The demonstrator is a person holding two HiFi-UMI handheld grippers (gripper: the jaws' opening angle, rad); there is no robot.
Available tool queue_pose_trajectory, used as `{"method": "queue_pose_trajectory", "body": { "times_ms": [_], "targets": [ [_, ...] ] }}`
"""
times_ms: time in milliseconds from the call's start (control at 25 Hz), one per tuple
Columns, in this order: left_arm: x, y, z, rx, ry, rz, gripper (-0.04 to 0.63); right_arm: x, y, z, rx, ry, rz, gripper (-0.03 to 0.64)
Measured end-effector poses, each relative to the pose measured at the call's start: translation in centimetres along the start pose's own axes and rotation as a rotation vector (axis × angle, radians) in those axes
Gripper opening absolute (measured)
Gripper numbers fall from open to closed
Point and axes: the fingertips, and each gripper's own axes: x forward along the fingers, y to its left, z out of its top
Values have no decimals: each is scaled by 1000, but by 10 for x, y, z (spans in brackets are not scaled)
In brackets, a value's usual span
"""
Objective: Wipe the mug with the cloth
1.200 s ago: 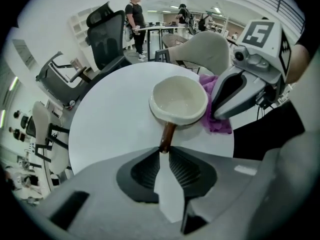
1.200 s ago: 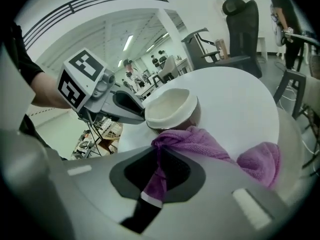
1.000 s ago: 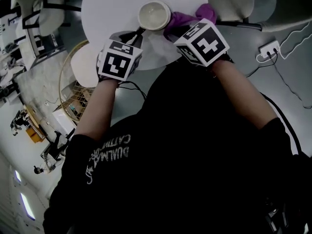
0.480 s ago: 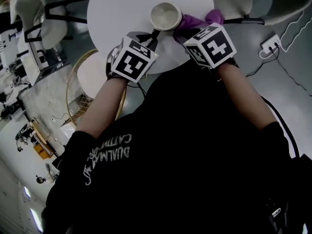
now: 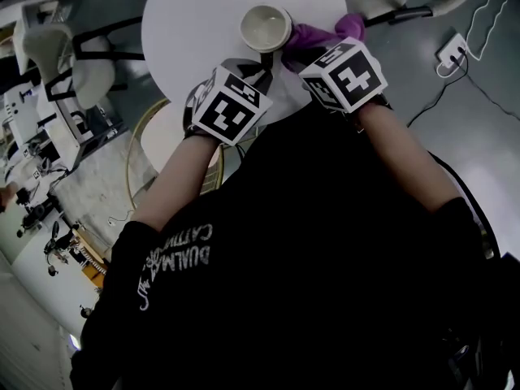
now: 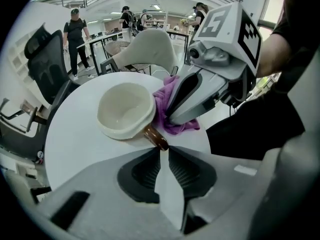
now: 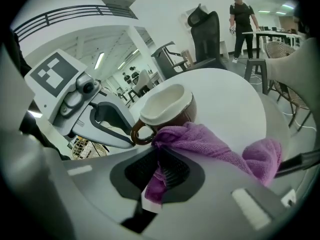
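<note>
Grips brown, cream-lined ceramic mug (image 6: 125,109), probably hard, slick and breakable, by its handle on round white table (image 5: 187,15) with left gripper (image 6: 163,151), nipping limp purple terry cloth (image 7: 210,141) against it with right gripper (image 7: 160,156).

Top: a black short-sleeved top (image 5: 325,250) covered the torso and upper arms.
Lettering: pale, curving lettering (image 5: 180,260) ran across the left sleeve.
Left gripper: the left gripper (image 6: 164,151) had a smooth pale grey shell with two dark hollows.
Pads: black ribbed pads (image 6: 145,171) lined the inner jaw faces.
Right gripper: the right gripper (image 7: 159,156) had the same grey shell and black ribbed lining.
Left cube: the left cube (image 5: 230,104) was white with black square markers.
Right cube: the right cube (image 5: 343,75) matched it.
Lens: a round dark lens (image 6: 195,54) sat under the right cube.
Cables: thin black cables (image 6: 233,103) hung below that housing.
</note>
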Motion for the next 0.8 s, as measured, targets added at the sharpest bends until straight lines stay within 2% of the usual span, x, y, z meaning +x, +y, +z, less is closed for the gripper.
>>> {"method": "queue_pose_trajectory", "body": {
  "times_ms": [440, 520, 800],
  "targets": [
    [3, -9, -5, 96, -6, 2, 37, 9, 11, -3, 51, -78, -40, 23],
    [5, -11, -8, 111, -2, 10, 2, 10, 14, -7, 60, -85, -41, 23],
    [5, -4, -11, 133, -24, -1, 2, 16, 24, -5, 85, -107, -49, 23]
  ]
}}
